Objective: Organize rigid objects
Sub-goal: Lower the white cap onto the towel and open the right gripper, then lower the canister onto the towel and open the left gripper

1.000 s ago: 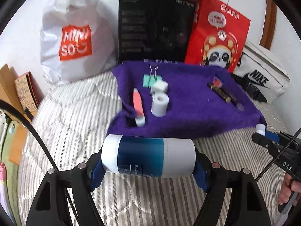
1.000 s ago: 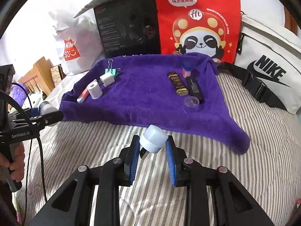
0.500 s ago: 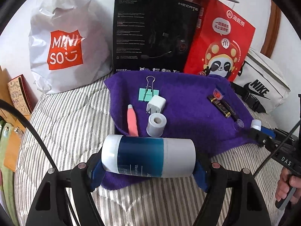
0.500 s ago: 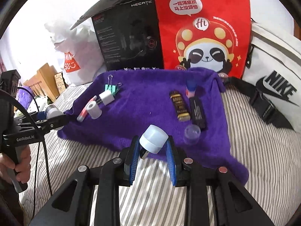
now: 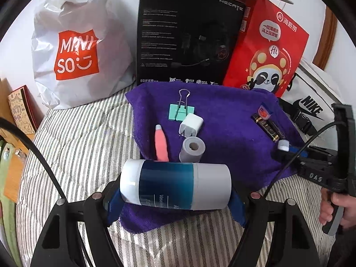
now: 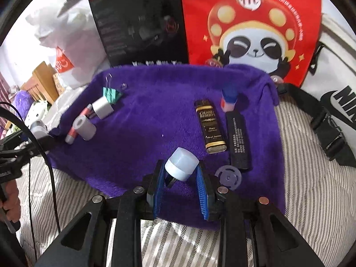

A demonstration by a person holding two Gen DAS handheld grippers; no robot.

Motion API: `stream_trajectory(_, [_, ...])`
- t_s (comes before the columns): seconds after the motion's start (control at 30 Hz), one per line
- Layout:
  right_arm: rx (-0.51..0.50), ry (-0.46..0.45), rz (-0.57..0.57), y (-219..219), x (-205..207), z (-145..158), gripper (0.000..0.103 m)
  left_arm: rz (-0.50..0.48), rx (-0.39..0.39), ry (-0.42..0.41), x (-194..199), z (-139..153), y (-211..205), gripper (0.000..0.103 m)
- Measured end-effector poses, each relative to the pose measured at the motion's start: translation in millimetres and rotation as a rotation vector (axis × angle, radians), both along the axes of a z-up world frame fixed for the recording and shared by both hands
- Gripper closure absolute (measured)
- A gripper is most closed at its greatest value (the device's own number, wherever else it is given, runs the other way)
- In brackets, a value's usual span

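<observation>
The lotion bottle (image 5: 175,183) is pinched sideways across the left gripper (image 5: 175,200), cap end to its left, hovering over the near edge of the purple towel (image 5: 227,120). Over the last second both grippers slid in from the striped bedding (image 5: 84,142) to over the cloth, so I'd guess both items are about to be set down.

Just past the bottle sit a gray roll (image 5: 192,149), a pink tube (image 5: 161,142), a white charger plug (image 5: 191,125) and a green binder clip (image 5: 181,111), so it's probably joining that bunch.

The right gripper (image 6: 181,181) is squeezed nearly shut on a little pale-blue cap (image 6: 182,163). Right beside it to the right lies a clear round lid (image 6: 228,175), and beyond that a gold-and-black box (image 6: 210,126) next to a black box (image 6: 239,138), with a blue-topped stick (image 6: 229,99) further off.

Both grippers tilt steeply down at the towel. In the left view, a hand (image 5: 338,209) grips the right one's handle.
</observation>
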State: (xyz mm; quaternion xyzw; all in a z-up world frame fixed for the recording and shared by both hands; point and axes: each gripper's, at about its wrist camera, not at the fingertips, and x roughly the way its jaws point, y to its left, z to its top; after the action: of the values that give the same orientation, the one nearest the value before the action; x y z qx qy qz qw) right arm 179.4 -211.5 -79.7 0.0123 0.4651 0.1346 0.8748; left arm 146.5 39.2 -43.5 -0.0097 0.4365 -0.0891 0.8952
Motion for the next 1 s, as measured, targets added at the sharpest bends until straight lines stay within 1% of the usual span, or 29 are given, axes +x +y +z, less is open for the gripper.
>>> stream_trajectory(0.07, [-0.021, 0.027, 0.011, 3, 5, -6, 0.075, 0.004, -0.013, 0.003, 1, 0, 3, 0.028])
stream_trajectory(0.17, [-0.013, 0.042, 0.004, 4, 11, -10, 0.075, 0.011, -0.021, 0.000, 0, -1, 5, 0.027])
stream_trajectory(0.27, [-0.030, 0.037, 0.023, 6, 10, -10, 0.074, 0.007, -0.022, 0.007, 0, -1, 7, 0.027])
stream_trajectory(0.4, [-0.011, 0.036, 0.018, 3, 8, -11, 0.073, -0.001, -0.020, 0.005, 0, 1, 7, 0.027])
stream_trajectory(0.43, [-0.007, 0.036, 0.015, 3, 8, -10, 0.071, -0.003, -0.019, 0.006, 0, 1, 7, 0.027])
stream_trajectory(0.5, [0.010, 0.044, 0.004, 0, 7, -10, 0.062, -0.003, -0.012, 0.003, -1, 2, 7, 0.027])
stream_trajectory(0.53, [0.022, 0.049, 0.001, -1, 6, -9, 0.055, -0.003, -0.012, 0.003, -1, 2, 6, 0.027])
stream_trajectory(0.67, [0.003, 0.017, 0.000, -3, -2, -1, 0.053, -0.011, -0.025, 0.004, -2, 3, 4, 0.027])
stream_trajectory(0.8, [0.015, -0.006, -0.016, -11, -12, 11, 0.053, -0.025, -0.048, 0.008, -1, 5, -2, 0.028])
stream_trajectory(0.83, [0.015, -0.023, -0.025, -13, -18, 16, 0.053, -0.029, -0.052, 0.010, 0, 5, -4, 0.028])
stream_trajectory(1.0, [-0.038, -0.085, -0.046, -22, -50, 29, 0.053, -0.058, -0.026, 0.010, 2, 6, -20, 0.028])
